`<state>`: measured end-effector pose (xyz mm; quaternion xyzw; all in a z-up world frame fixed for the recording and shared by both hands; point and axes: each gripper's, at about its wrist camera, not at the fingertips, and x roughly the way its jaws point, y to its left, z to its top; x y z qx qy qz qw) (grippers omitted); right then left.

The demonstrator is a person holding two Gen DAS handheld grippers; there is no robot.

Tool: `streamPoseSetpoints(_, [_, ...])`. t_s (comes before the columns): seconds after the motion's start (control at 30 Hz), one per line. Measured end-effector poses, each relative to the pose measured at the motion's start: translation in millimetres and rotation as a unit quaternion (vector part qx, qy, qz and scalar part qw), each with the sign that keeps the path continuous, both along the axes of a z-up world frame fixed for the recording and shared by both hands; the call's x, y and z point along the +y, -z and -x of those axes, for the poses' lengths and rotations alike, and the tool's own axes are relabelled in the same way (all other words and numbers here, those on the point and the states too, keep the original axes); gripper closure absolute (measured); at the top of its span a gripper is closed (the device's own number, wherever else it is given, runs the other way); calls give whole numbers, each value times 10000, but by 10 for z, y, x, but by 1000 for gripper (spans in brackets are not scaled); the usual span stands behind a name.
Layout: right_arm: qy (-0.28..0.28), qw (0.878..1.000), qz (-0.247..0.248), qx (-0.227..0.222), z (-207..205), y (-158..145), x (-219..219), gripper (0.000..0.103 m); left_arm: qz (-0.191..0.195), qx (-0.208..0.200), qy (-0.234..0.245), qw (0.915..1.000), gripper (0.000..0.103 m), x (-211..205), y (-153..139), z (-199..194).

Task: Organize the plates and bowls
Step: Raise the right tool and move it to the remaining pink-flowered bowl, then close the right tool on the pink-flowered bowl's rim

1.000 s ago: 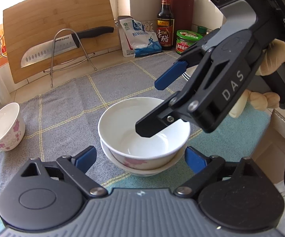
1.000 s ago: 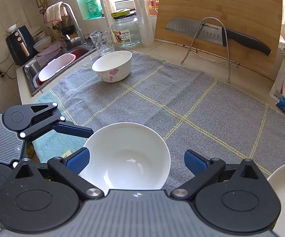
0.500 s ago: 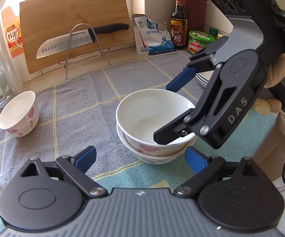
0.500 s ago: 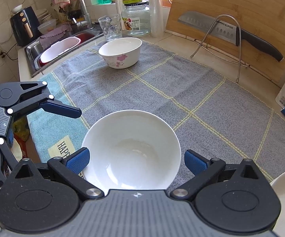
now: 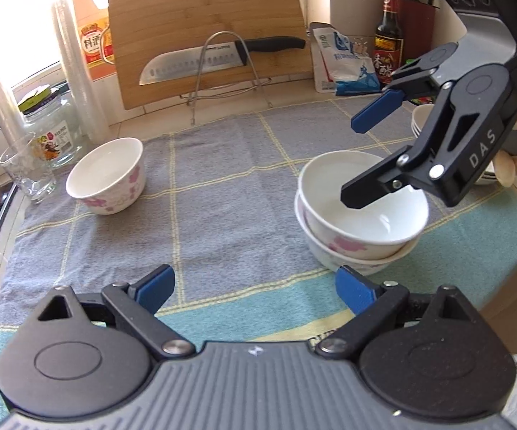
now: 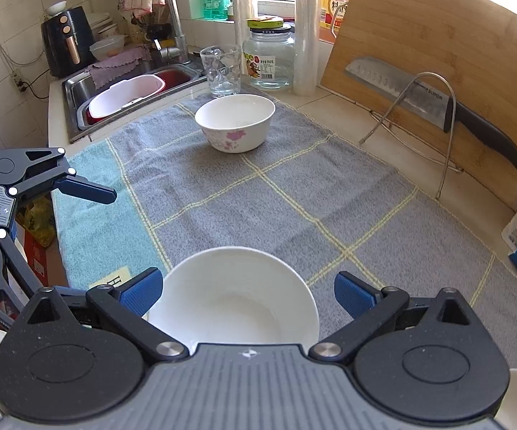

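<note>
The right tongs [image 5: 360, 161] are hanging wide open and empty over the stack [image 5: 360, 220] on the towel [image 5: 222, 193], while the left tongs [image 5: 255, 285], likewise spread and empty, are pointing between stack and lone bowl [image 5: 108, 175].

Stacked bowls [image 5: 362, 215]: glossy white glazed ceramic, pink flower print
Towel [image 6: 258, 193]: matt grey woven cloth (nubby, yellow-lined)
Cutting board [image 5: 204, 18]: smooth pale wood
Knife [image 5: 201, 61]: shiny dimpled metal blade, black handle
Jar [image 6: 269, 57]: clear glass
</note>
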<state>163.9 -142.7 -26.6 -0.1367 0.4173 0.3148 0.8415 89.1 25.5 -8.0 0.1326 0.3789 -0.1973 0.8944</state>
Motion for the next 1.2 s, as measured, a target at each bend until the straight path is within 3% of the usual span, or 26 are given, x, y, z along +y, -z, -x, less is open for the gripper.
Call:
streamPoseSetpoints(0.3, [266, 9992, 198, -232, -428, -126, 710, 0, 67, -261, 91, 9996, 7, 681, 63, -673])
streamPoseSetpoints(0.47, [649, 9977, -178, -6, -769, -163, 978, 0, 211, -292, 95, 9993, 6, 969, 132, -1040])
streamPoseSetpoints(0.63, [893, 9958, -215, -41, -1040, -169, 1183, 0, 255, -310, 210, 9990, 6, 1077, 235, -1253])
streamPoseSetpoints(0.93, [355, 9990, 215, 155, -1428, -7, 1628, 0, 183, -543, 247, 9981, 6, 1146, 381, -1553])
streamPoseSetpoints(1.2, [310, 9988, 103, 376, -1815, 193, 1726, 0, 356, -609, 242, 9972, 7, 1176, 455, -1709])
